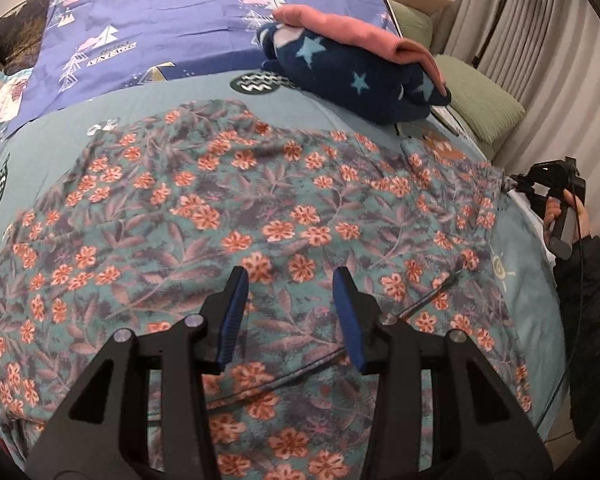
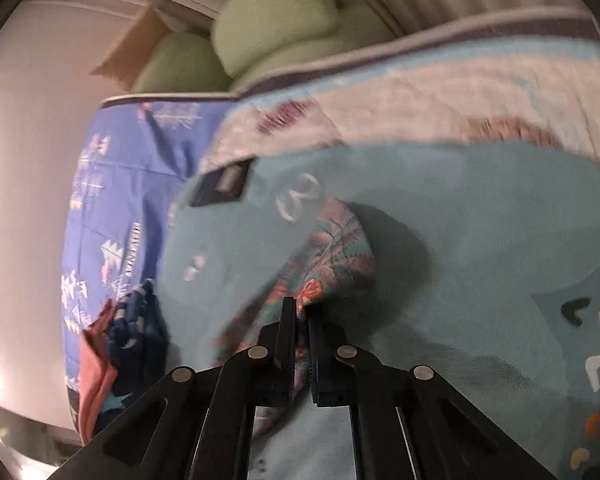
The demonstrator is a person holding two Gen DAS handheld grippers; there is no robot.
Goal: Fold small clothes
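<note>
Claws: two, right claw (image 2: 300, 312) pinching one floral garment (image 2: 332, 248).

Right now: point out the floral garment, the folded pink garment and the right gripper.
floral garment (image 1: 260, 208): left wrist view, middle of the spread cloth.
folded pink garment (image 1: 340, 34): left wrist view, top face.
right gripper (image 2: 302, 314): right wrist view, between fingertips pinching floral cloth.

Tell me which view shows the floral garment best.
The left wrist view: the floral garment lies spread across the bed, nearly whole in frame and sharp. The right wrist view shows only a blurred bunched corner, pinched in the right hand-held gripper.
</note>
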